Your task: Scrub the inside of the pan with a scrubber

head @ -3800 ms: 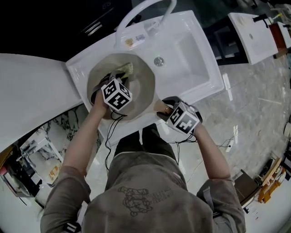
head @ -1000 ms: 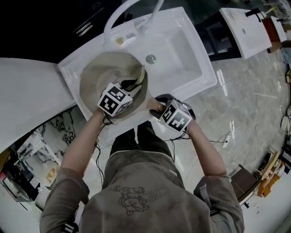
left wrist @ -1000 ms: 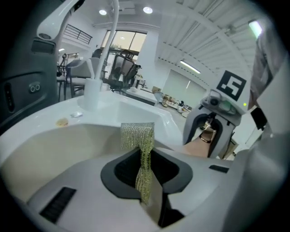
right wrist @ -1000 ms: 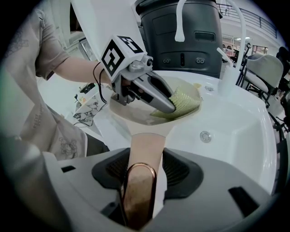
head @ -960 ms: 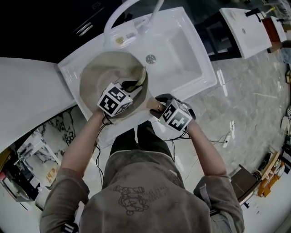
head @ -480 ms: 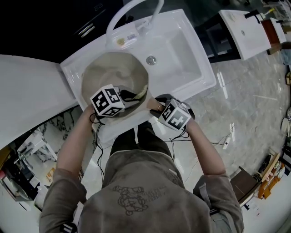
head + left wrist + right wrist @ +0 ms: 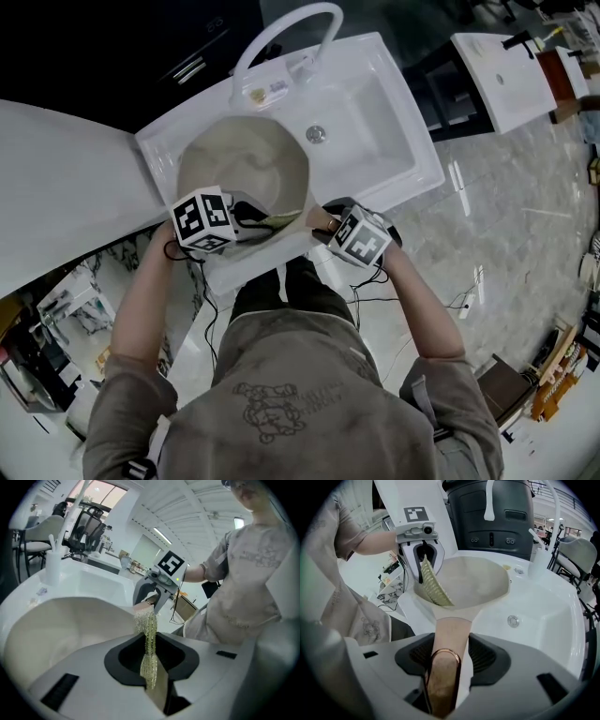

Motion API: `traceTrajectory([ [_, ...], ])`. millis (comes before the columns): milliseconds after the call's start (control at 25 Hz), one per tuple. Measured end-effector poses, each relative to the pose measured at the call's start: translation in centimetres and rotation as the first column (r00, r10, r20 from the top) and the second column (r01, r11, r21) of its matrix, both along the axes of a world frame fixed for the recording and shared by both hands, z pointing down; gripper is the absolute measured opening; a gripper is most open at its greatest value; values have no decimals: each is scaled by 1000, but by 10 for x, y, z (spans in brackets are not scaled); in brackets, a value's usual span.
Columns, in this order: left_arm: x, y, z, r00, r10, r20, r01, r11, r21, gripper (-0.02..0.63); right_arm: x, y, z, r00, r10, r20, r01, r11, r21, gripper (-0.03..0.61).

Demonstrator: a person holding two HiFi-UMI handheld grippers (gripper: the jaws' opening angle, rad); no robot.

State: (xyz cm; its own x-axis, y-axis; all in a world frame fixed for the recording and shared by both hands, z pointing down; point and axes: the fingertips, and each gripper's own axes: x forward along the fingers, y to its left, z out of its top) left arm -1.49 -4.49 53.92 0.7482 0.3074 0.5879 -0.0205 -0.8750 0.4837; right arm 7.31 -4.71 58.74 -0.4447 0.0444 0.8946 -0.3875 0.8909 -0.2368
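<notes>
A cream pan (image 7: 246, 164) sits in the left part of the white sink (image 7: 380, 112). Its tan handle (image 7: 445, 644) points toward me, and my right gripper (image 7: 447, 648) is shut on it, also seen at the sink's near edge (image 7: 326, 223). My left gripper (image 7: 255, 223) is shut on a flat yellow-green scrubber (image 7: 149, 639). The scrubber (image 7: 434, 588) presses against the pan's near inner wall, close to where the handle joins. In the right gripper view the left gripper (image 7: 423, 555) stands over the pan's near-left rim.
A white arched faucet (image 7: 286, 28) rises behind the pan, with the drain (image 7: 317, 134) to the pan's right. A white counter (image 7: 66, 178) runs left of the sink. The person's torso and legs are close against the sink's front edge.
My left gripper has swung left and toward me, dragging the scrubber from the pan's right inner wall to the near wall by the handle. The right gripper kept its hold on the handle.
</notes>
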Motion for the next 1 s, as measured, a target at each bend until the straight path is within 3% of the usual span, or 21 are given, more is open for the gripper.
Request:
traceTrajectory([
  [80, -5, -14, -10, 996, -87, -24, 88, 994, 61, 75, 0, 2, 1, 1000, -11, 4, 11, 1000, -13, 222],
  [160, -11, -29, -18, 981, -188, -39, 192, 972, 138, 75, 2, 4, 0, 1000, -15, 6, 15, 999, -29, 222],
  [320, -26, -52, -29, 937, -348, -39, 344, 895, 284, 75, 7, 4, -3, 1000, -16, -4, 16, 999, -44, 230],
  [440, -36, -60, -39, 899, -435, -50, 424, 837, 346, 75, 12, 1, -11, 1000, -7, -12, 7, 1000, -25, 235],
  [600, -49, -78, -63, 811, -577, -99, 563, 722, 403, 75, 20, -7, -31, 1000, 16, -13, -16, 1000, 13, 235],
  [800, -56, -97, -98, 689, -698, -197, 704, 578, 413, 75, 22, -33, -68, 996, 65, 53, -71, 990, 123, 235],
  [1000, -62, -110, -145, 614, -732, -294, 760, 449, 469, 75, 15, -54, -127, 975, 133, 178, -173, 958, 229, 168],
])
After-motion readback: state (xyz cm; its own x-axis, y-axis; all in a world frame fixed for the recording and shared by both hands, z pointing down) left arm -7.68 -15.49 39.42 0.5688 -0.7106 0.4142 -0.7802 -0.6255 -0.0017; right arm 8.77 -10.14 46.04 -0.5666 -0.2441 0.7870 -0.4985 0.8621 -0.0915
